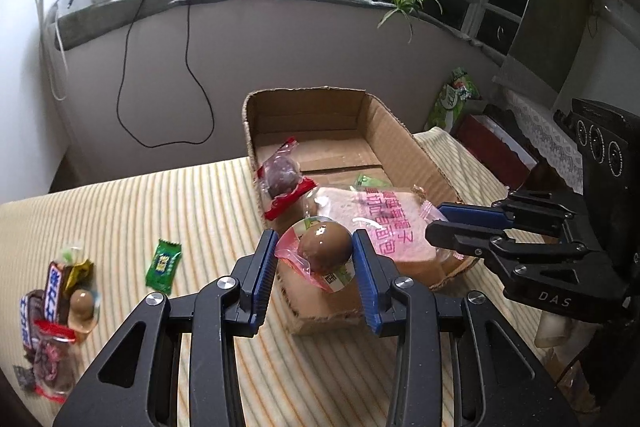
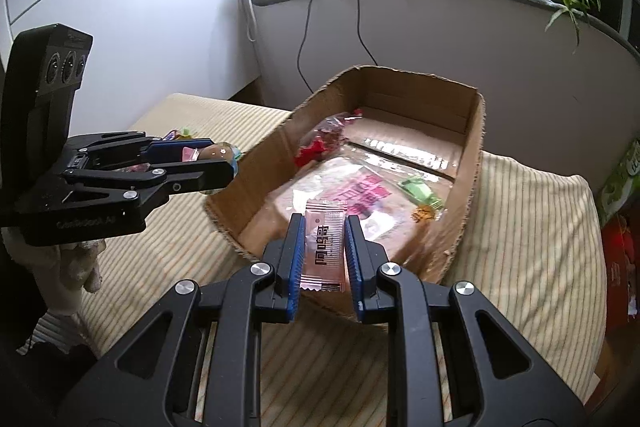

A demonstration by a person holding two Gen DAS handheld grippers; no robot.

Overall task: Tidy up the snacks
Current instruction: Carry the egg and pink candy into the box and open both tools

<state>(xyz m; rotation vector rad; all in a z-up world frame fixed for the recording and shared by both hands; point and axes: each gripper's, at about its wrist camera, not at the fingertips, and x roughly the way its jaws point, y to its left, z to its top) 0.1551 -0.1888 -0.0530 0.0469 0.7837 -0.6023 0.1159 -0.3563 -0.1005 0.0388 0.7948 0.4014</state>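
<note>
Both loads at the near end of the cardboard box. Left gripper clamped across a packaged braised egg, just over the box's near corner. Right gripper clamped on a pink sachet, above the near wall.

Best practice: carry each past the rim, lower over the wrapped bread, then part the jaws; releasing early risks a spill onto the striped cloth.

Sachet's long axis runs along the fingers, toward the box. Egg's axis probably crosswise; glare obscures it.

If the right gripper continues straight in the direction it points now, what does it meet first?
Probably the bread packet lying in the cardboard box; the right gripper points down over the near wall. Depth is uncertain.
</note>
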